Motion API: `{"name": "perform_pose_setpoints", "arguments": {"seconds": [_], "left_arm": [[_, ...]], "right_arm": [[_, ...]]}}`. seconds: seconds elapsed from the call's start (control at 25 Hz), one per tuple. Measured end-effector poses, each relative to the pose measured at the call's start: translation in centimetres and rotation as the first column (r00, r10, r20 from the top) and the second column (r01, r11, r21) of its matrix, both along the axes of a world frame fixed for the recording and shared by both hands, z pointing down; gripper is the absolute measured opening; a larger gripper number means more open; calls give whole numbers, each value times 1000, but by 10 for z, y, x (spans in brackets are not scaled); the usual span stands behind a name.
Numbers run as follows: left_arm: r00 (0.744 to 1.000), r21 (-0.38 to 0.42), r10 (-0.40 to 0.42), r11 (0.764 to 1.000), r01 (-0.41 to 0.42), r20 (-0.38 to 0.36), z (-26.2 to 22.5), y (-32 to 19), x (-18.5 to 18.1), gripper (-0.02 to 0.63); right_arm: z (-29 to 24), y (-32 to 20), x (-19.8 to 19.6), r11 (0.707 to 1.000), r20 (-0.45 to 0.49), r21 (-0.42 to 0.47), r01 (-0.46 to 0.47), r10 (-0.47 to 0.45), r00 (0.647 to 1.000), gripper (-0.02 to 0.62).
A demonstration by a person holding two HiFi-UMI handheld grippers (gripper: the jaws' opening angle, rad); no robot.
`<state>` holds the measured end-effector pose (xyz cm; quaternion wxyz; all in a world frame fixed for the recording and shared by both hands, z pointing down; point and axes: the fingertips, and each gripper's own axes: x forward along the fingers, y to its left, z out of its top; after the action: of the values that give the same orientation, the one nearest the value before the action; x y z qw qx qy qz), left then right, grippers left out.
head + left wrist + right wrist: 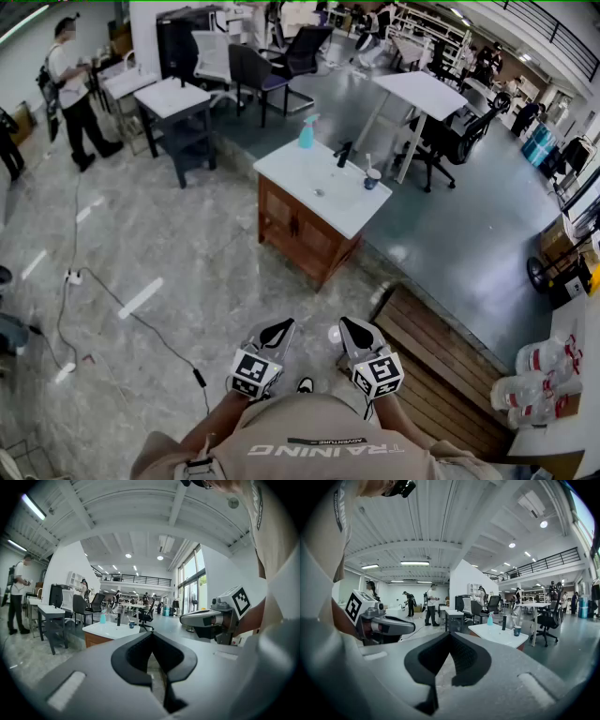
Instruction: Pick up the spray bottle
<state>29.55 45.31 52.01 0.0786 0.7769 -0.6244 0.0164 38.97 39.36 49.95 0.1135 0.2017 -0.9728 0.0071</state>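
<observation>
Both grippers are held close in front of the person's body, low in the head view and well apart from the desk [298,186]. The left gripper [277,330] is seen clenched in its own view [152,637]: the black jaw tips meet, and nothing is held between them. The right gripper [353,328] is likewise clenched and empty [450,637], with its tips pressed together. The two grippers are carried side by side, each showing in the other's view.

The spray bottle [307,133], pale blue-green with a lighter trigger head, is stood upright at the far corner of the white-topped desk, which is carried on a wooden cabinet. It is also made out in the left gripper view [102,618] and the right gripper view [490,618]. A black upright fixture [343,155] is placed to the right of the bottle along the far edge, and a dark cup [372,180] is set near the desk's right corner. What is sticking out of the cup cannot be told.

A grey side table [173,98] is seen on the pale stone floor [178,262] beyond, and a person in a white top [70,84] is stood at the far left.
</observation>
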Motion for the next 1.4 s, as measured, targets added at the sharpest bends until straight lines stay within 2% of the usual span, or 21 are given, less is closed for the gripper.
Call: {"name": "perform_pose_setpoints", "arguments": {"seconds": [0.16, 0.36, 0.52, 0.68, 0.84, 1.08, 1.24, 1.4], "left_arm": [[999, -17, -15, 1000, 14, -49, 3, 0, -25, 18], [997, -33, -33, 999, 31, -63, 8, 0, -61, 18], [995, -40, -56, 998, 53, -79, 15, 4, -84, 18], [987, -38, -122, 992, 119, -103, 16, 7, -110, 18], [972, -74, -203, 978, 195, -121, 29, 8, -143, 18], [967, -139, -234, 966, 220, -101, 44, -3, -155, 18], [969, -128, -247, 961, 244, -10, 30, -22, -174, 18], [972, -114, -234, 965, 235, 17, 3, -53, -185, 18]], "right_arm": [[4, -3, -23, 1000, -5, 4, -9, 9, 1000, 2], [7, -7, -49, 1000, -7, 8, -26, 26, 1000, 2], [8, -8, -63, 998, -27, 46, -44, 45, 999, 2], [9, -8, -79, 999, -61, 44, -24, 27, 998, 2], [18, -8, -108, 1000, -67, 3, 23, -23, 997, 2], [29, -15, -135, 995, -56, -29, 99, -100, 993, 2], [32, -36, -153, 988, -26, -51, 143, -145, 989, 2], [21, -78, -162, 989, 17, -25, 147, -146, 989, 2]]}}
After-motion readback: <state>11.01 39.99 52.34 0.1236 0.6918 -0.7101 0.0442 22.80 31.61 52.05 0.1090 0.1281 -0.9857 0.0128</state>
